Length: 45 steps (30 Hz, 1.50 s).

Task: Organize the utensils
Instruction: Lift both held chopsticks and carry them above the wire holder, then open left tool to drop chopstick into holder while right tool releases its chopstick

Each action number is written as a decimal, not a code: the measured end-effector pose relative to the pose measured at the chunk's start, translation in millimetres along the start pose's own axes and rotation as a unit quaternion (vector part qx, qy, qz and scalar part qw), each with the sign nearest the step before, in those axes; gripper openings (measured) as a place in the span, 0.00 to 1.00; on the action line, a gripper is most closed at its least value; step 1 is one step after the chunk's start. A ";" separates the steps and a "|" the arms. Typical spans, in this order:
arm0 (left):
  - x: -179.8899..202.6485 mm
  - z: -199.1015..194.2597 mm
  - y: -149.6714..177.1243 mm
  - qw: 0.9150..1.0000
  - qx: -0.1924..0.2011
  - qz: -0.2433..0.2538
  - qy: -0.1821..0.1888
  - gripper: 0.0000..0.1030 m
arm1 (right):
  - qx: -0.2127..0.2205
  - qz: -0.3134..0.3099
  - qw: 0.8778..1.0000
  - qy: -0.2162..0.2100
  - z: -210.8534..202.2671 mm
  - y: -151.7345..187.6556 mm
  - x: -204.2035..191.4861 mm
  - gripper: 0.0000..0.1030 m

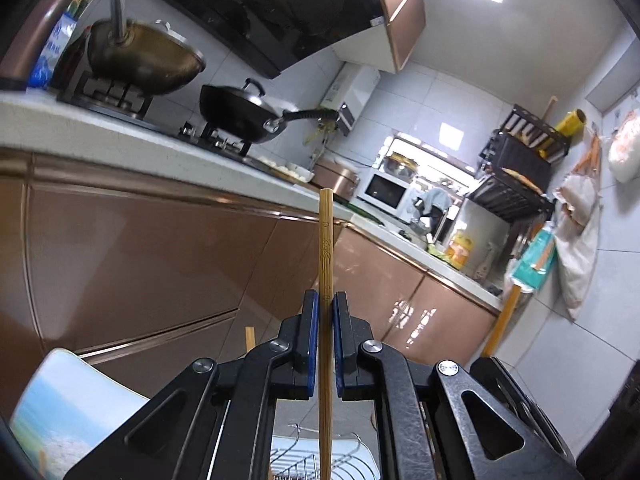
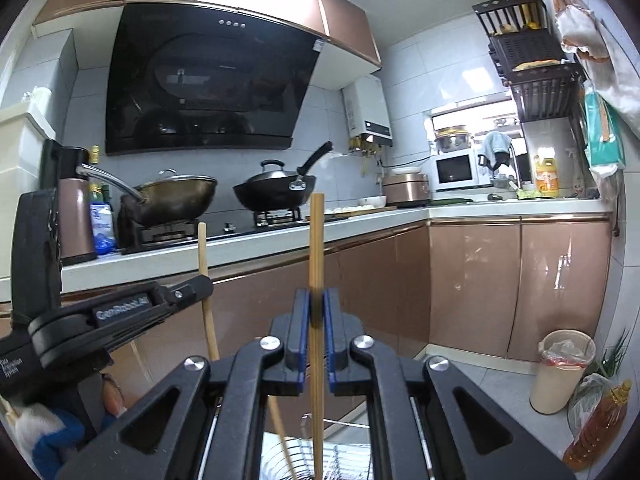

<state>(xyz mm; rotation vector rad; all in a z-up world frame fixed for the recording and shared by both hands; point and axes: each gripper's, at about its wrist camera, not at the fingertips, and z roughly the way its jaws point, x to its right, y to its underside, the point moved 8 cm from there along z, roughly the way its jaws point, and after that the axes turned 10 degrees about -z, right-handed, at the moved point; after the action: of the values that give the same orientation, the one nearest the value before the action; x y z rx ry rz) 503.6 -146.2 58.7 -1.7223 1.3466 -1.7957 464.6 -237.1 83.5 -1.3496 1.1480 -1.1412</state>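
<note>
left gripper (image 1: pixel 326 300): clamped on upright bamboo chopstick (image 1: pixel 326 240), clear of wire rack (image 1: pixel 344 460) | right gripper (image 2: pixel 316 300): clamped on second chopstick (image 2: pixel 316 248), likely for pairing before stowing
</note>
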 end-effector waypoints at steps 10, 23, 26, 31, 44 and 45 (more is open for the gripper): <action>-33.2 47.3 53.1 0.997 0.007 0.014 -0.080 0.06 | -0.019 0.010 0.999 0.028 25.2 54.4 13.7 0.06; -43.0 43.3 69.3 0.993 0.026 0.046 -0.108 0.06 | -0.023 0.003 0.999 0.029 25.5 72.4 9.0 0.07; -45.0 37.8 69.8 0.992 0.034 0.048 -0.114 0.06 | -0.023 0.002 0.999 0.030 23.0 73.4 9.6 0.07; -44.4 29.8 69.5 0.991 0.031 0.057 -0.120 0.16 | -0.027 0.002 0.999 0.031 18.5 74.9 9.7 0.07; -27.0 -17.1 42.3 0.990 0.049 0.073 -0.113 0.41 | -0.031 0.012 0.999 0.030 -7.0 58.0 12.0 0.08; -25.9 -23.7 37.5 0.989 0.050 0.075 -0.114 0.42 | -0.031 0.012 0.999 0.030 -11.4 54.8 11.3 0.08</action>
<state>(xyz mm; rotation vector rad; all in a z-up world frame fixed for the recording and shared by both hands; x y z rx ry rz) 474.3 -136.1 17.8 -1.6673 1.2335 -1.5090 451.1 -252.9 30.3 -1.3524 1.2482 -1.1437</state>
